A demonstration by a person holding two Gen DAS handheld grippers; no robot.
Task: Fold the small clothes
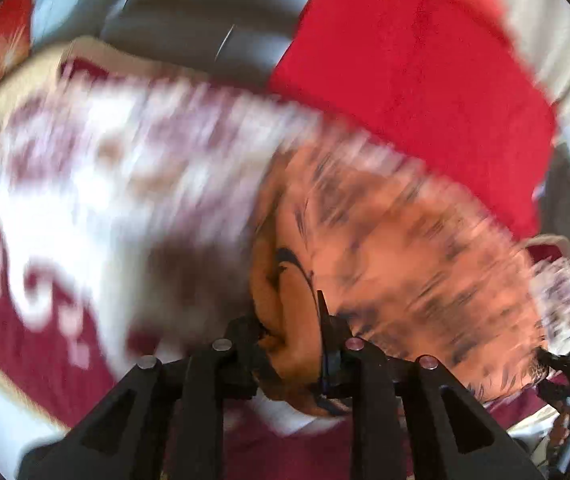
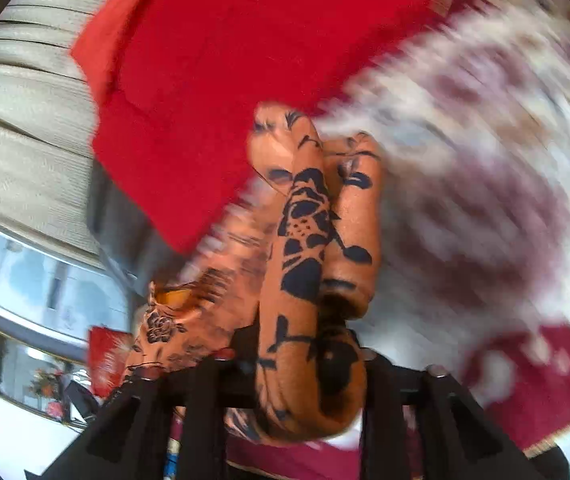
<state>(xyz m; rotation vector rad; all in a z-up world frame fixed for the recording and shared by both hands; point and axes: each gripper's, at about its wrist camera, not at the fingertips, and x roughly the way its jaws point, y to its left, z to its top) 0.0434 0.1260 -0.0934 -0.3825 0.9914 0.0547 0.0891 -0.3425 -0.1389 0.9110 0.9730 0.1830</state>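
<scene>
An orange garment with a black floral print (image 1: 405,248) hangs between both grippers above a maroon and white patterned cloth (image 1: 65,184). My left gripper (image 1: 291,340) is shut on a bunched edge of it. My right gripper (image 2: 305,360) is shut on another bunched part (image 2: 309,240), which rises in thick folds between the fingers. The right gripper also shows at the far right of the left wrist view (image 1: 565,372). Both views are blurred by motion.
A folded red cloth (image 1: 413,64) lies beyond the orange garment, also in the right wrist view (image 2: 221,80). A beige ribbed surface (image 2: 17,128) lies at the left, with a window (image 2: 37,280) beside it. The patterned cloth has a gold border (image 2: 545,444).
</scene>
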